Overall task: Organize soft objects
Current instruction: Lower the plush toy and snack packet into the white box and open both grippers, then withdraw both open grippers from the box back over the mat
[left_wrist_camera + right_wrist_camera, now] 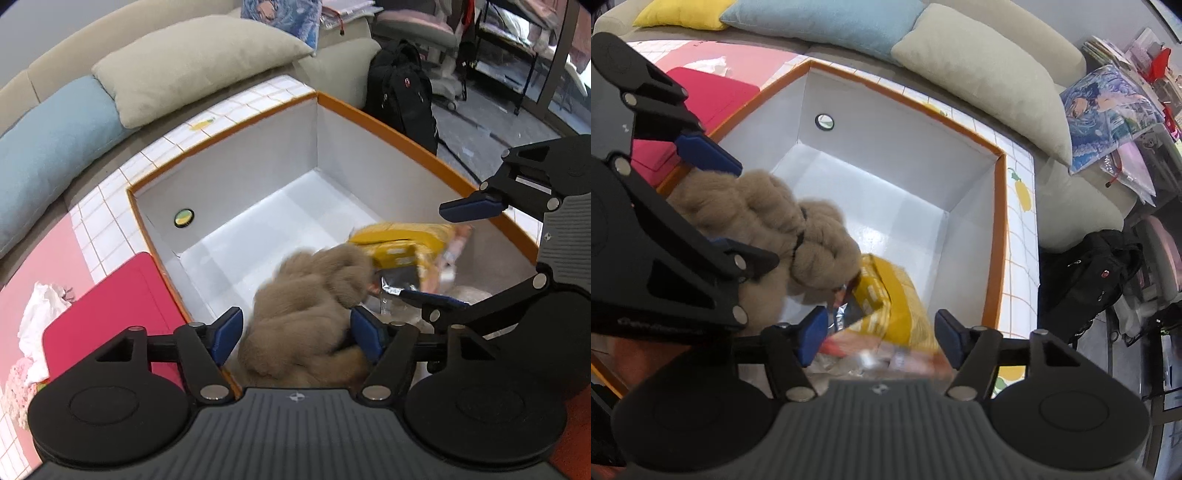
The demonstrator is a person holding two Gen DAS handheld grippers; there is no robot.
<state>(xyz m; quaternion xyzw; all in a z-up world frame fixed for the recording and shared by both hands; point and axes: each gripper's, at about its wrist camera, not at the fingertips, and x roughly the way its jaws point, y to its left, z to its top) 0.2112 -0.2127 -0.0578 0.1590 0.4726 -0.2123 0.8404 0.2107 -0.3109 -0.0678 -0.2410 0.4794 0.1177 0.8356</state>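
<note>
Plush toy (306, 314) between left tool (297, 334) pads (untouched)

Lighting: bright, even, indoor; it falls from above. White box (258, 173) floor shows a soft sheen in both views; its walls read pale grey, the near corners slightly shaded. Shadows: faint, soft-edged, under the brown plush toy (306, 314). Blur: yellow packet (897, 295) smeared by motion in both views, its print unreadable; plush toy fairly sharp. Distortion: strong fisheye; box rim and sofa cushions (199, 62) bow outward, dark vignette at the corners. Background shelving (517, 48) dimmer and soft. No hard glare spots.
</note>
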